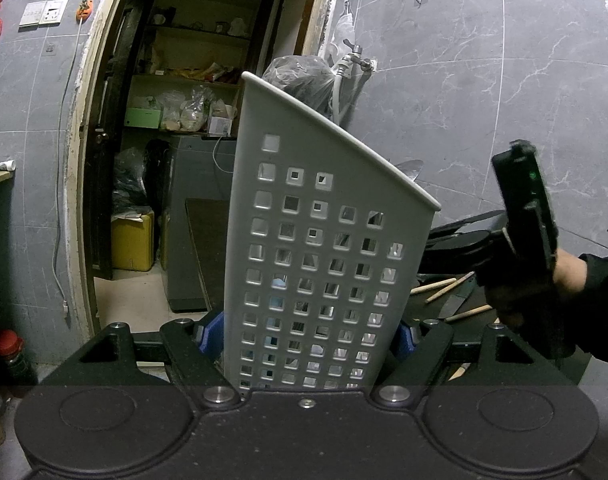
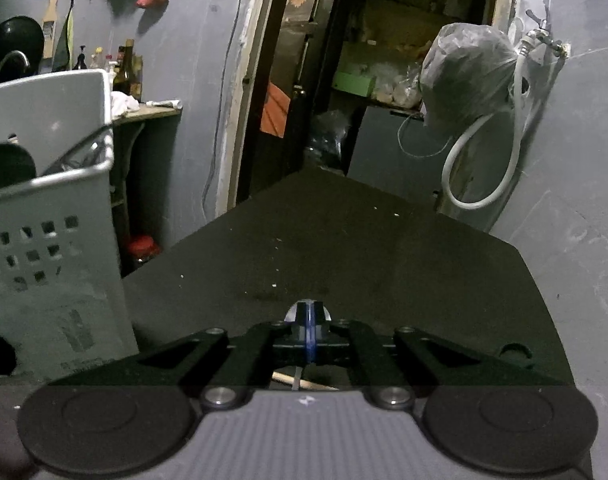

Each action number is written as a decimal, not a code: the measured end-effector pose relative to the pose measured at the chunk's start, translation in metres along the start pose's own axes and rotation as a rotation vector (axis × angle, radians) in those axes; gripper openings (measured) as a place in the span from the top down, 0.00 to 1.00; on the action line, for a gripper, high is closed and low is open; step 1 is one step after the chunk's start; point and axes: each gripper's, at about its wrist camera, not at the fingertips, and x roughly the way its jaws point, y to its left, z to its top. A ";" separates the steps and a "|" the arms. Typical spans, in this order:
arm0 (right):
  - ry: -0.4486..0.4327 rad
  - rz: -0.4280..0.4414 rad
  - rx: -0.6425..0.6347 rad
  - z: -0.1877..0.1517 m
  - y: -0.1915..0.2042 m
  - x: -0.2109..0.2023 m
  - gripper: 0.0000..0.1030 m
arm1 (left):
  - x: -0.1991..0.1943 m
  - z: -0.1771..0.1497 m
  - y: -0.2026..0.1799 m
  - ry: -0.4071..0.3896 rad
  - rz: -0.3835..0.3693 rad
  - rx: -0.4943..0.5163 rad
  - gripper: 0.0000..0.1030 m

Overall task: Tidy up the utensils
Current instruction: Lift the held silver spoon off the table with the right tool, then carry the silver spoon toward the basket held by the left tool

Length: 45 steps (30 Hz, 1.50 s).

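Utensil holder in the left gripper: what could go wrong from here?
1. The grey perforated utensil holder is clamped only near its base by the left gripper; top-heavy, it might tip or slip.
2. The right gripper is shut on something thin and pale, hard to identify; a light pinch could drop it.
3. Loose wooden-handled utensils lie close by on the table; a swing may scatter them.

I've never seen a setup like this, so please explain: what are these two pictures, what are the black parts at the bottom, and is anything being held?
No robot here: a person holds a two-fingered tool in each hand, each carrying its own camera. The left gripper squeezes a white perforated utensil holder between blue fingers. The right gripper is shut on something thin; a metal strip shows beneath it, but I cannot identify it. In the left view, wooden-handled utensils lie on the dark table.
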 end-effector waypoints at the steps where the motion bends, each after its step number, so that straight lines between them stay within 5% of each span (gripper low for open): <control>1: 0.010 0.003 0.011 0.001 -0.001 0.003 0.95 | 0.000 0.000 0.000 0.000 0.000 0.000 0.24; 4: 0.040 0.028 0.088 0.002 -0.013 0.016 0.70 | 0.000 0.000 0.000 0.000 0.000 0.001 0.24; 12: 0.129 0.112 0.176 -0.002 -0.043 0.062 0.51 | 0.001 0.000 -0.002 0.002 -0.001 0.001 0.24; 15: 0.128 0.138 0.188 -0.003 -0.052 0.071 0.54 | 0.002 0.000 -0.003 0.003 0.003 0.003 0.24; 17: 0.115 0.143 0.175 -0.004 -0.052 0.073 0.73 | 0.002 0.000 -0.003 0.003 0.006 0.005 0.24; 24: 0.081 0.141 0.101 0.000 -0.038 0.063 0.93 | 0.002 0.000 -0.004 0.004 0.005 0.003 0.24; 45: 0.069 0.268 -0.056 -0.009 0.017 0.011 0.96 | 0.003 0.000 -0.005 0.004 0.005 0.000 0.24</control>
